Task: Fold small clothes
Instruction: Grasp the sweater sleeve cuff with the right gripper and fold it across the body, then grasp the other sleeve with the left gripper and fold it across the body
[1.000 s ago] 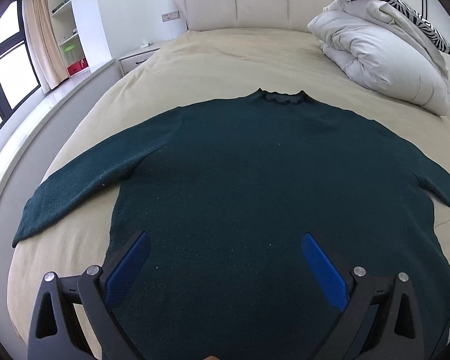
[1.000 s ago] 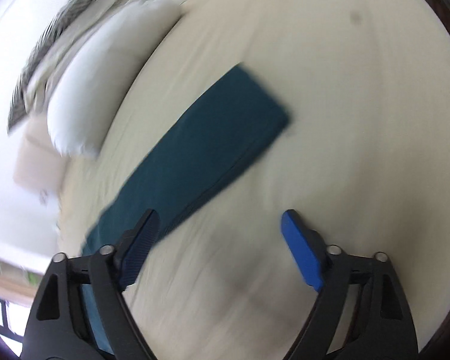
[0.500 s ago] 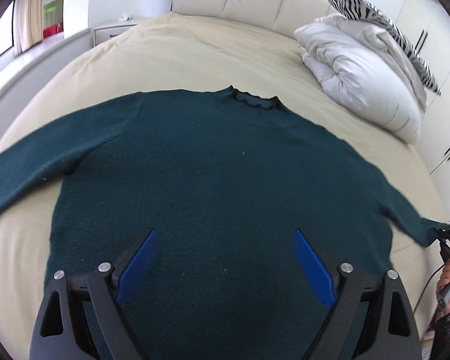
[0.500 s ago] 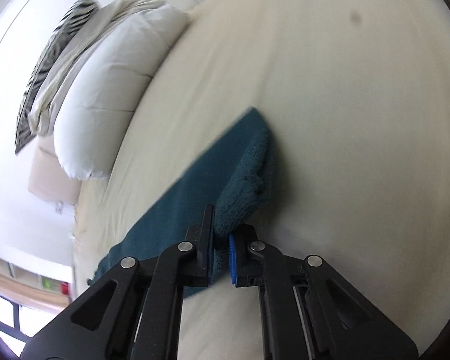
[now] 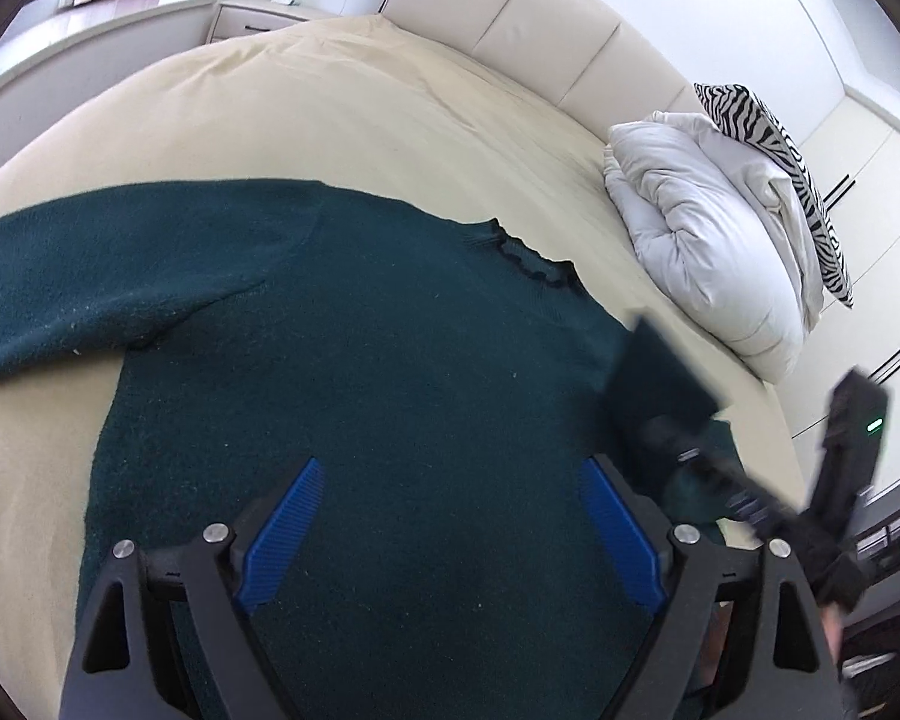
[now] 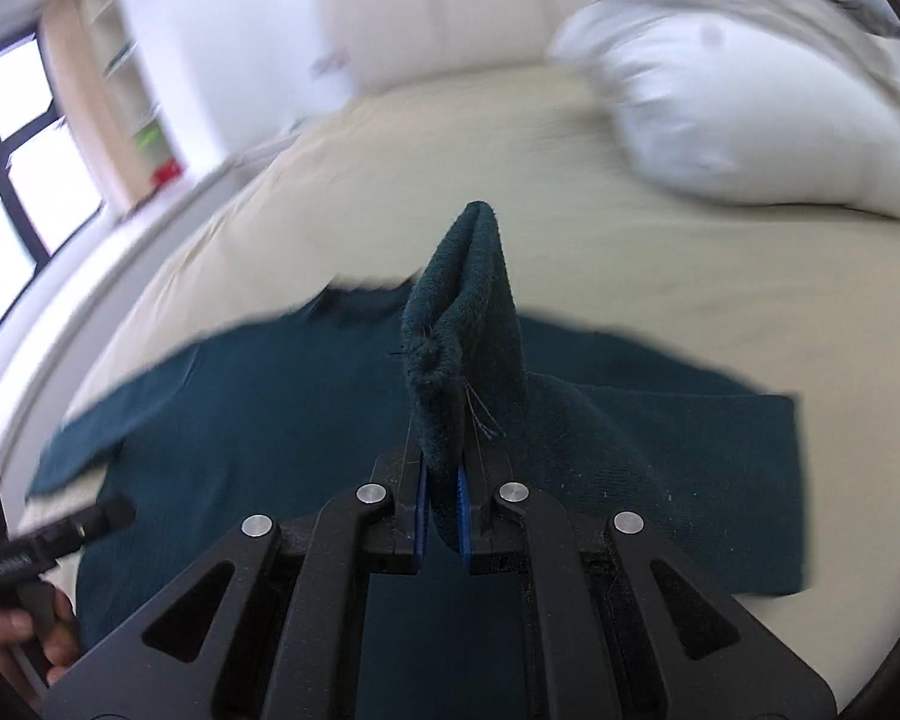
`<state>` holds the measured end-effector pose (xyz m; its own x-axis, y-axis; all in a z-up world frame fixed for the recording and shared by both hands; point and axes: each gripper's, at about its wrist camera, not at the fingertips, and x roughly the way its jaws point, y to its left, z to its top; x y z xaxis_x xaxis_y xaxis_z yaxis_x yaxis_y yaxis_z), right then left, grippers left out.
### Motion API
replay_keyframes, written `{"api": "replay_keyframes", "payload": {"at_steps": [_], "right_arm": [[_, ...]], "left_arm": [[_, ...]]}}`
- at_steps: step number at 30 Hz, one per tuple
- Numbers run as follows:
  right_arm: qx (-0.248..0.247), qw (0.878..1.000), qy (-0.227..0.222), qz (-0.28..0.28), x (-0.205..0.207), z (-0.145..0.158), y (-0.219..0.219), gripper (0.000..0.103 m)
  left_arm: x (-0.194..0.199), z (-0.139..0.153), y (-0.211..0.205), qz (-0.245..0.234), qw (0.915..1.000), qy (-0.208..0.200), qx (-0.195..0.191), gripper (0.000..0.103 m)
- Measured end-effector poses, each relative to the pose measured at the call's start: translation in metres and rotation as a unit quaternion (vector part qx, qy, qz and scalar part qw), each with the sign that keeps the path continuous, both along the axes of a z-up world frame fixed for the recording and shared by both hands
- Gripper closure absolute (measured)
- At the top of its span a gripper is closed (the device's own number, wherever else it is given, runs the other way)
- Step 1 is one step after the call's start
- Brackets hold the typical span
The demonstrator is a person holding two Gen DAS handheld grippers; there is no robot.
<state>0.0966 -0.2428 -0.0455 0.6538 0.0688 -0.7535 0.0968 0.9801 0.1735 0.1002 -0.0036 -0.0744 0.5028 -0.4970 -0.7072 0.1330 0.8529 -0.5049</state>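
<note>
A dark green sweater [image 5: 390,372] lies flat on the cream bed [image 5: 342,108], collar [image 5: 528,258] toward the headboard. Its left sleeve [image 5: 78,276] stretches out to the left. My left gripper [image 5: 450,534] is open and empty, hovering over the sweater's lower body. My right gripper [image 6: 444,522] is shut on the cuff of the right sleeve [image 6: 462,324] and holds it lifted over the sweater's body [image 6: 258,408]. In the left wrist view the right gripper [image 5: 684,444] shows at the right with the sleeve cuff [image 5: 654,378] raised.
A white duvet [image 5: 708,240] and a zebra-print pillow [image 5: 774,150] are piled at the bed's far right by the padded headboard [image 5: 546,18]. A nightstand [image 5: 264,18] stands at the far left. Wardrobe doors [image 5: 858,180] line the right wall.
My right gripper closed on the right sleeve's cuff, lifted it and carried it inward over the sweater's body. My left gripper stayed open and turned toward the right.
</note>
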Motion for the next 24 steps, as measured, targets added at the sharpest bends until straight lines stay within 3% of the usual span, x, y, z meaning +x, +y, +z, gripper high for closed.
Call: {"api": "replay_keyframes", "payload": {"at_steps": [2, 4, 6, 7, 10, 13, 16, 18, 20, 24], "right_arm": [[0.011, 1.000, 0.021, 0.018, 0.011, -0.028, 0.016, 0.092], [0.034, 0.999, 0.023, 0.031, 0.007, -0.045, 0.021, 0.078], [0.058, 0.997, 0.009, 0.040, -0.010, -0.049, 0.018, 0.056], [0.067, 0.997, 0.000, 0.040, -0.021, -0.048, 0.017, 0.053], [0.086, 0.996, -0.026, 0.025, -0.065, -0.044, 0.004, 0.052], [0.132, 0.991, -0.031, -0.022, -0.096, -0.045, -0.030, 0.052], [0.211, 0.974, -0.030, -0.082, -0.116, -0.055, -0.079, 0.052], [0.251, 0.961, -0.032, -0.115, -0.128, -0.064, -0.084, 0.051], [0.283, 0.948, -0.036, -0.139, -0.134, -0.073, -0.100, 0.050], [0.320, 0.933, -0.040, -0.159, -0.143, -0.087, -0.119, 0.050]], "left_arm": [[0.003, -0.003, -0.001, -0.005, 0.9999, 0.003, -0.009, 0.014], [0.009, -0.006, -0.008, -0.011, 0.9998, 0.008, -0.015, 0.014], [0.015, -0.010, -0.015, -0.016, 0.9995, 0.015, -0.023, 0.014], [0.020, -0.013, -0.022, -0.020, 0.9992, 0.020, -0.029, 0.014], [0.039, -0.023, -0.052, -0.045, 0.9973, 0.044, -0.040, 0.015], [0.053, -0.030, -0.086, -0.064, 0.9964, 0.053, -0.012, 0.023], [0.060, -0.029, -0.109, -0.076, 0.9957, 0.048, 0.025, 0.044], [0.062, -0.028, -0.116, -0.078, 0.9948, 0.049, 0.045, 0.064], [0.063, -0.027, -0.118, -0.077, 0.9937, 0.046, 0.068, 0.077], [0.060, -0.024, -0.107, -0.077, 0.9940, 0.037, 0.068, 0.101]]}}
